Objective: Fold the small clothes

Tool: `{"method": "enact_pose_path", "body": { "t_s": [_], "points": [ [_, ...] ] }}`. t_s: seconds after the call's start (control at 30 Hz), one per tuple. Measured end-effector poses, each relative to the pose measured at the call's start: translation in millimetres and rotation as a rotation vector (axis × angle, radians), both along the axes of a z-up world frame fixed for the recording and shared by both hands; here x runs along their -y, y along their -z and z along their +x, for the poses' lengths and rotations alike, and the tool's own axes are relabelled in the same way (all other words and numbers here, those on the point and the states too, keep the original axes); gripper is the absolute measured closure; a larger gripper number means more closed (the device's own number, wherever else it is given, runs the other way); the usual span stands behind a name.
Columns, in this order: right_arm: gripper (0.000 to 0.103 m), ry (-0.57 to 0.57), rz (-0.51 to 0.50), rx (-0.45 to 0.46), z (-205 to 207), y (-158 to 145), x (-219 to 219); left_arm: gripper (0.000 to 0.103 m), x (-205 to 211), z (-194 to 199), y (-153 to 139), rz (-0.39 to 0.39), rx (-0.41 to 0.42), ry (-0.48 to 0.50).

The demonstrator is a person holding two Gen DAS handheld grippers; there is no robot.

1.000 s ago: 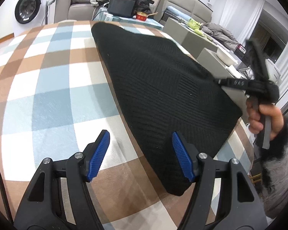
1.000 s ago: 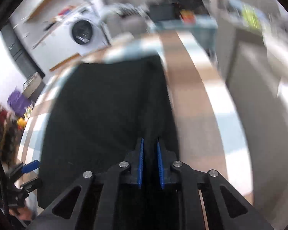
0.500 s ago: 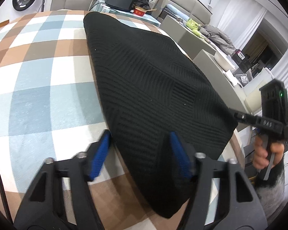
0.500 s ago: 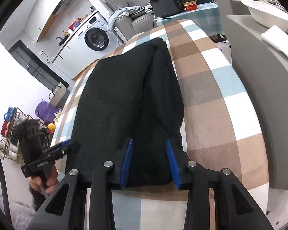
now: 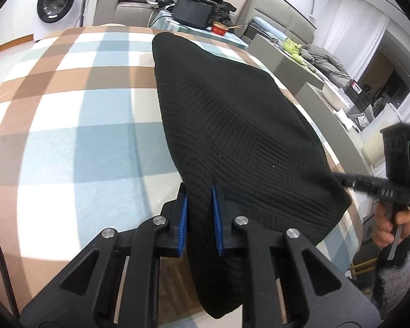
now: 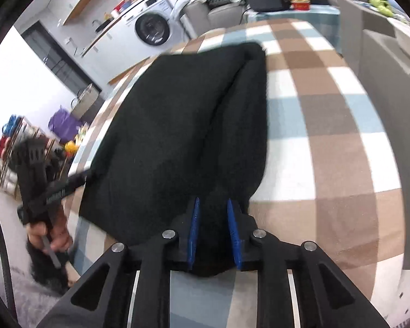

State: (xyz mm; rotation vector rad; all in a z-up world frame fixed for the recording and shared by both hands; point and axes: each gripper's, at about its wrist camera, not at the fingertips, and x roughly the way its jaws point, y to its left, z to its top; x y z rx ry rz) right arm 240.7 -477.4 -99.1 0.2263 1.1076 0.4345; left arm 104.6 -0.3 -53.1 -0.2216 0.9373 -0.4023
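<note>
1 black knit garment [image 5: 232, 125] on 1 checked table [image 5: 68, 142]. 2 grippers: left gripper [image 5: 199, 199], right gripper [image 6: 212, 210], 2 blue pads each. Behind: 1 washing machine [image 5: 54, 0], 1 red bowl [image 5: 218, 28], 1 black box [image 5: 192, 11], 1 purple bag [image 6: 61, 124]

My left claw [image 5: 199, 205] and my right claw [image 6: 212, 218] are both black with bright blue pads. Between them lies a black ribbed-knit garment [image 5: 232, 125] on a cloth [image 5: 68, 136] checked in tan, pale blue and white. In the frame's upper left stands a white washing machine [image 5: 57, 0]; top centre, a red bowl [image 5: 218, 28].
</note>
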Motion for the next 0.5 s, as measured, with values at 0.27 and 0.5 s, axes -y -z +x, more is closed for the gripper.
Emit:
{"method": "enact_pose_path", "body": {
  "t_s": [0.27,0.5],
  "points": [
    [0.072,0.046,0.099,0.020,61,5,-15,0.090,-2,-8,2,0.013,0.018,-0.018],
    [0.093,-0.017,-0.022,0.120,95,-4,-50,0.090,-1,-14,-1,0.029,0.029,-0.021]
  ]
}}
